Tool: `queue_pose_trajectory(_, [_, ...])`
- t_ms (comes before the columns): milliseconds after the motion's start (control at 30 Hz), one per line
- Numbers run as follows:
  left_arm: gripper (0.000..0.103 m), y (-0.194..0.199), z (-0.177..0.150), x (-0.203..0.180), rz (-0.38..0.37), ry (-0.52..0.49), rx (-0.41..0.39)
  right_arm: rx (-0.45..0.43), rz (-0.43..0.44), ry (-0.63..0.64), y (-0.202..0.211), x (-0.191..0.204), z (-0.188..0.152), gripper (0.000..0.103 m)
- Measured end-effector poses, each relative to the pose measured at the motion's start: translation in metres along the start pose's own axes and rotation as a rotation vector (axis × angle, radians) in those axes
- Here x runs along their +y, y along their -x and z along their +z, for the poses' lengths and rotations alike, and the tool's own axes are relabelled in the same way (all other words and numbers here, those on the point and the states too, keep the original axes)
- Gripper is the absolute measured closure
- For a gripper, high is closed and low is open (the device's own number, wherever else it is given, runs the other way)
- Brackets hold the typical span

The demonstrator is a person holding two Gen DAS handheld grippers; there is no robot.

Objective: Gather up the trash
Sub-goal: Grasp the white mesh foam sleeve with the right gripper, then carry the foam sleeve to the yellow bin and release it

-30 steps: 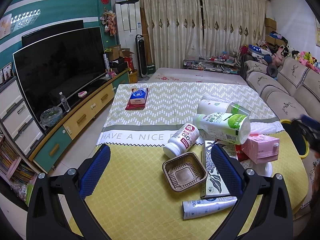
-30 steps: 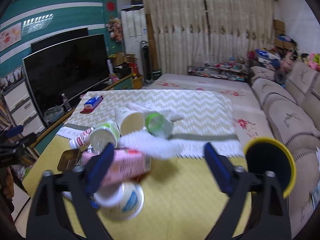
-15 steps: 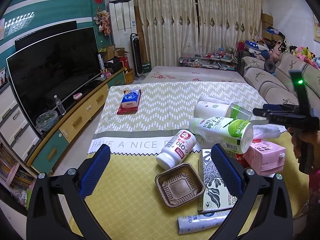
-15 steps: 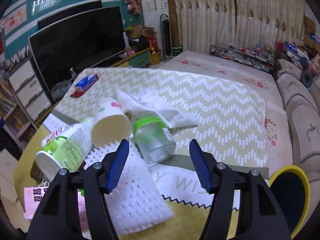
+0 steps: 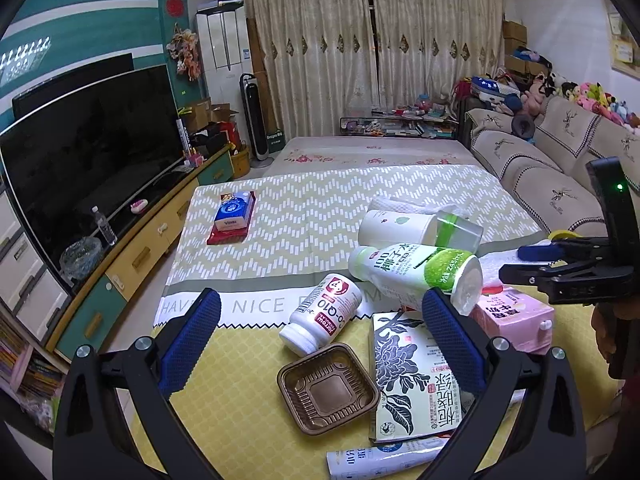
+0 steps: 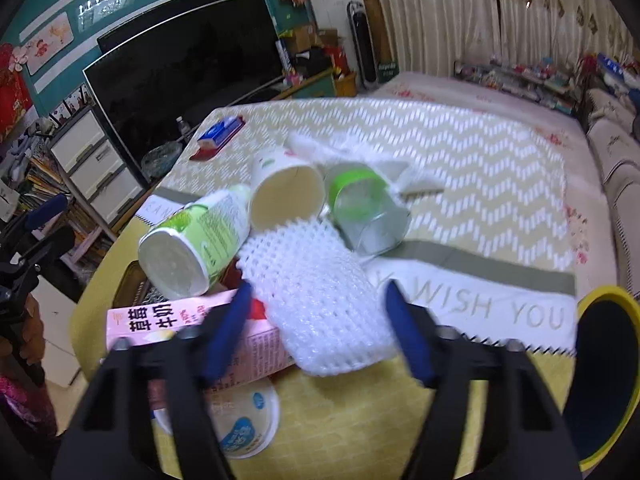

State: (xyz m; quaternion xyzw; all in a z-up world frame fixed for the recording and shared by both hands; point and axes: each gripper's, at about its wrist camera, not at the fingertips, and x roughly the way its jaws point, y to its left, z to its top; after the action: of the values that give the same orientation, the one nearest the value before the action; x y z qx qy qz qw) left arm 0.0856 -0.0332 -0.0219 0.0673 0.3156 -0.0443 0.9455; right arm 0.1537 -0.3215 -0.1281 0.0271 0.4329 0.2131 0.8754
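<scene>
We have collected nothing yet: bottles, cartons and cups litter the desk. Both jaws are released, our right gripper over white foam netting, bin at three o'clock.

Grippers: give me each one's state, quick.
Left gripper: open, holding nothing, above the brown tray.
Right gripper: open, empty, its jaws either side of the white foam net.

I see a brown tray; a pink carton; white mesh foam; a yellow-rimmed bin; a chevron-patterned cloth.
</scene>
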Motion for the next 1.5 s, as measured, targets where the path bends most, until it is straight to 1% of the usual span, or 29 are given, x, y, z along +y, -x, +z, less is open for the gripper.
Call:
queue_pose_trajectory(67, [0.004, 0.002, 0.0, -0.001, 0.0, -0.003, -0.001, 0.008, 0.009, -0.005, -0.001, 0.0, -0.001, 0.083])
queue_pose_trajectory(100, [0.004, 0.003, 0.0, 0.0, -0.001, -0.001, -0.001, 0.005, 0.011, -0.013, 0.0, -0.001, -0.002, 0.083])
queue_pose_trajectory(167, [0.004, 0.002, 0.0, 0.0, -0.001, 0.002, 0.001, -0.007, 0.022, -0.022, 0.004, -0.001, -0.003, 0.087])
queue_pose_trajectory(267, [0.004, 0.001, 0.002, -0.001, -0.002, 0.001, 0.007, -0.039, 0.021, -0.031, 0.017, 0.0, -0.004, 0.089])
queue_pose_trajectory(567, [0.004, 0.001, 0.004, -0.006, -0.024, -0.013, 0.004, -0.197, 0.043, -0.047, 0.09, 0.005, -0.007, 0.09])
queue_pose_trajectory(700, [0.004, 0.003, 0.004, -0.013, -0.036, -0.028, -0.001, -0.247, 0.015, -0.064, 0.116, -0.001, -0.008, 0.09])
queue_pose_trajectory(800, [0.004, 0.004, 0.004, -0.018, -0.05, -0.038, -0.002, -0.276, -0.066, -0.1, 0.131, -0.019, -0.012, 0.09])
queue_pose_trajectory(867, [0.004, 0.006, 0.004, -0.023, -0.061, -0.047, -0.004, -0.286, -0.157, -0.141, 0.138, -0.038, -0.018, 0.09])
queue_pose_trajectory(900, [0.004, 0.006, 0.004, -0.025, -0.064, -0.051, -0.005, -0.288, -0.223, -0.167, 0.141, -0.052, -0.022, 0.09])
queue_pose_trajectory(967, [0.004, 0.007, 0.004, -0.029, -0.072, -0.058, -0.007, -0.281, -0.321, -0.21, 0.143, -0.074, -0.03, 0.09])
queue_pose_trajectory(1000, [0.004, 0.007, 0.004, -0.03, -0.077, -0.06, -0.007, -0.276, -0.355, -0.231, 0.143, -0.084, -0.033, 0.09])
queue_pose_trajectory(1033, [0.004, 0.007, 0.005, -0.032, -0.08, -0.061, -0.006, -0.265, -0.408, -0.264, 0.143, -0.102, -0.04, 0.09])
queue_pose_trajectory(1100, [0.004, 0.006, 0.005, -0.035, -0.089, -0.063, -0.001, -0.243, -0.478, -0.312, 0.14, -0.128, -0.053, 0.09])
queue_pose_trajectory(1233, [0.004, 0.005, 0.005, -0.043, -0.094, -0.073, 0.003, -0.173, -0.545, -0.427, 0.124, -0.185, -0.077, 0.09])
queue_pose_trajectory(1367, [0.004, 0.005, 0.005, -0.049, -0.103, -0.082, 0.006, -0.076, -0.582, -0.508, 0.092, -0.236, -0.096, 0.09])
queue_pose_trajectory(1500, [0.004, 0.005, 0.004, -0.056, -0.098, -0.101, 0.01, -0.008, -0.607, -0.548, 0.062, -0.265, -0.108, 0.087])
